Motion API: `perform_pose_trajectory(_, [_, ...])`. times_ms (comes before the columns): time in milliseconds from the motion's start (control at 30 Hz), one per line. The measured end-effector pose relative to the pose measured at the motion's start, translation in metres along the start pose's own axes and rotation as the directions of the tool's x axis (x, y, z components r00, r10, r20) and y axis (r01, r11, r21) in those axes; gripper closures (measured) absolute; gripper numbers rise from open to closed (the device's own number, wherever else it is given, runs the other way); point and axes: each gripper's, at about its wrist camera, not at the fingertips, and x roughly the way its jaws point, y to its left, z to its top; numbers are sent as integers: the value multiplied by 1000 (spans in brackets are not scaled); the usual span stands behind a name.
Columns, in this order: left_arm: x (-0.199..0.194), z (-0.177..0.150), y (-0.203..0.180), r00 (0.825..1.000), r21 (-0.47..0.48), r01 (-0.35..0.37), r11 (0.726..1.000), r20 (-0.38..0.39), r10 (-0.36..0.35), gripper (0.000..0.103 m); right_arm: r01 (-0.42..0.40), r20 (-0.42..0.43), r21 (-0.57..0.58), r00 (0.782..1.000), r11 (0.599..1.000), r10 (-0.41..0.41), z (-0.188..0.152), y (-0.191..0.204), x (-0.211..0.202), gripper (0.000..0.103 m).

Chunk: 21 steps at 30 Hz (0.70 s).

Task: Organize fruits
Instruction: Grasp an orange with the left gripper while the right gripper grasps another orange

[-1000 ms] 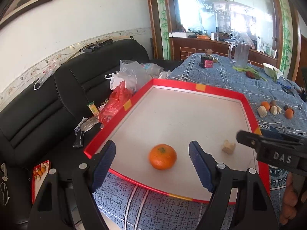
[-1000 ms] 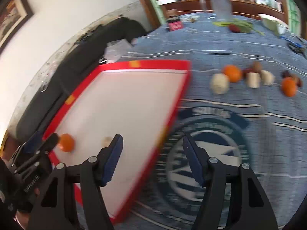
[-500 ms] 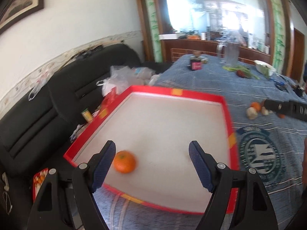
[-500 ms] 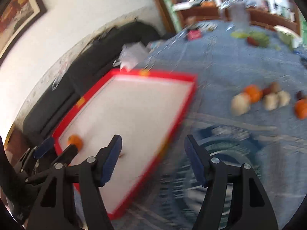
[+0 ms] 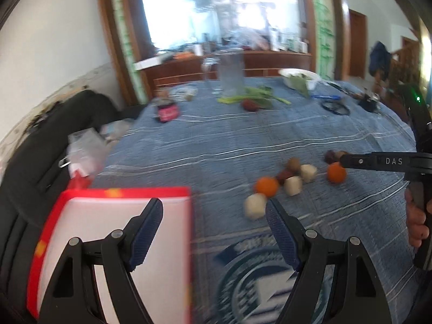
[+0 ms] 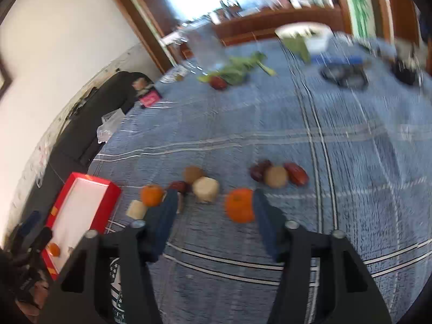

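— What's the room like?
— A table under a blue striped cloth, a black sofa along the white wall, and a red tray at the table's edge.
— And the fruit?
— Scattered on the cloth. The right gripper has just been narrowing; an orange sits against its right finger, not squeezed. The left gripper is released, empty, a pale fruit chunk just beyond.
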Motion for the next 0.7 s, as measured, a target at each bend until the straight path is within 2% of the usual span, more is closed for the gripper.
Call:
perform_pose_trajectory(100, [21, 11, -20, 1000, 90, 18, 996, -18, -17, 26, 1, -10, 25, 1000, 1000, -1, 4, -14, -2, 59])
perform_pose_trajectory(167, [34, 12, -28, 998, 143, 41, 989, -55, -33, 32, -26, -24, 56, 999, 998, 27, 5, -21, -1, 59])
perform_pose_trajectory(233, [42, 13, -32, 993, 163, 92, 982, -83, -79, 33, -63, -40, 96, 997, 993, 67, 5, -27, 1, 59])
perform_pose_trajectory(300, [46, 15, -34, 990, 168, 124, 978, -89, -110, 33, -76, -47, 111, 996, 991, 82, 6, -31, 2, 59])
perform_pose_trajectory(400, [56, 17, -33, 987, 152, 134, 979, -104, -119, 38, -83, -54, 121, 994, 989, 90, 6, -31, 4, 59])
perform_pose_trajectory(500, [67, 18, -33, 980, 128, 159, 979, -139, -141, 39, -74, -61, 110, 995, 991, 81, 7, -28, 7, 59])
perform_pose_trajectory(700, [85, 20, -34, 969, 115, 189, 975, -186, -166, 50, -27, -79, 59, 996, 998, 32, 5, -17, 16, 59])
